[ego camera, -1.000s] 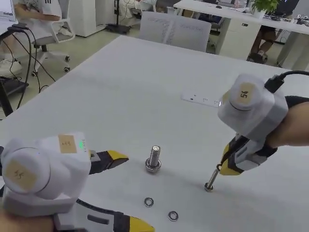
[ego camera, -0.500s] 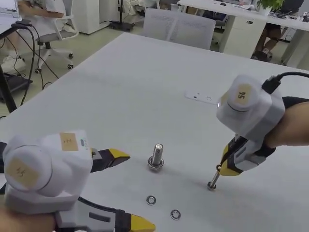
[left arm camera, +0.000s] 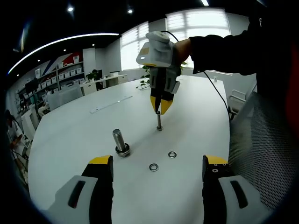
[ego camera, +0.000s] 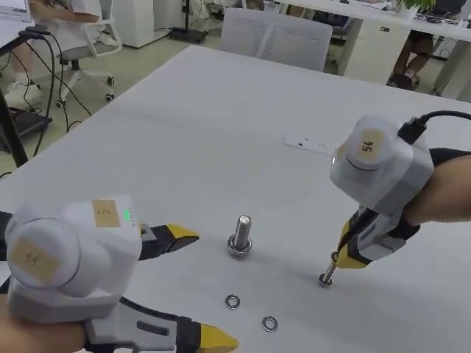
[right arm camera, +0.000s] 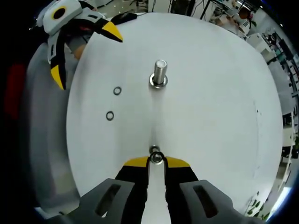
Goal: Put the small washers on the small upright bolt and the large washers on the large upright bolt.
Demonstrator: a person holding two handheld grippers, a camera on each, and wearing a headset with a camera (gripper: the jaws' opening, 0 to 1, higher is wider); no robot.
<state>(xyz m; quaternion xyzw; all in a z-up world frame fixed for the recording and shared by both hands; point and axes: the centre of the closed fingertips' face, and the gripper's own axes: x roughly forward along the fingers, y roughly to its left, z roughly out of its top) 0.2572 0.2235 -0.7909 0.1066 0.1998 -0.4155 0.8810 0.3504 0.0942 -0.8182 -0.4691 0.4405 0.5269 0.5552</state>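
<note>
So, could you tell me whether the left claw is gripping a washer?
No, the left claw is open and empty, with two loose washers lying on the table ahead.

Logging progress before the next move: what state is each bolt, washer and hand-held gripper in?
Large bolt: upright, free of both grippers.
Small bolt: standing, top pinched.
Washer nearer large bolt: flat on table, loose.
Other washer: flat on table, loose.
Left hand-held gripper: open, empty.
Right hand-held gripper: shut on small bolt.

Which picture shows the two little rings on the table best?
The head view: the two loose washers lie near, holes plain. The left gripper view shows them flatter; the right gripper view, small at its left.
</note>
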